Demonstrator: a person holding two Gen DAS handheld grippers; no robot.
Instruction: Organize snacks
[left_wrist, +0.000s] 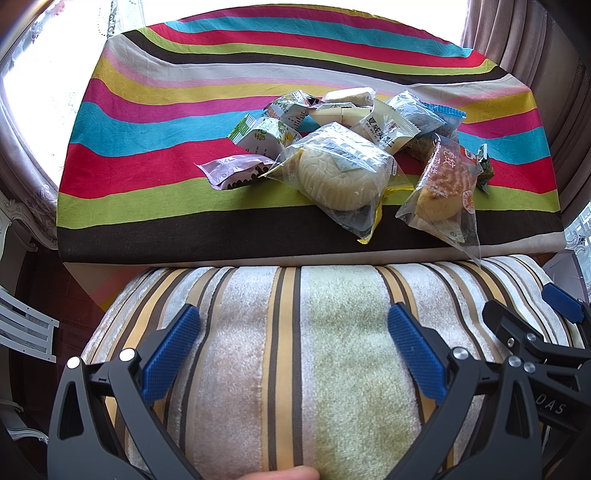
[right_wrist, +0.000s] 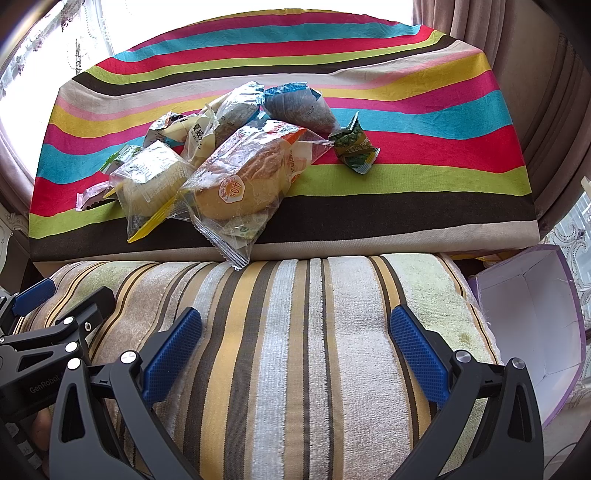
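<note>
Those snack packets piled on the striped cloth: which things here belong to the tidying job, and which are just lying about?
For the job:
snack pile
open box, probably the container
left gripper
right gripper

Lying about:
striped tablecloth
striped towel
curtains

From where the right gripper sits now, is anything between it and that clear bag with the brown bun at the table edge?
Nothing visible blocks it. The right gripper hangs open over the striped towel, and the bun bag lies straight ahead, its near corner overhanging the table edge. The pale cake bag touches its left side, so a wide grasp could catch both.
</note>
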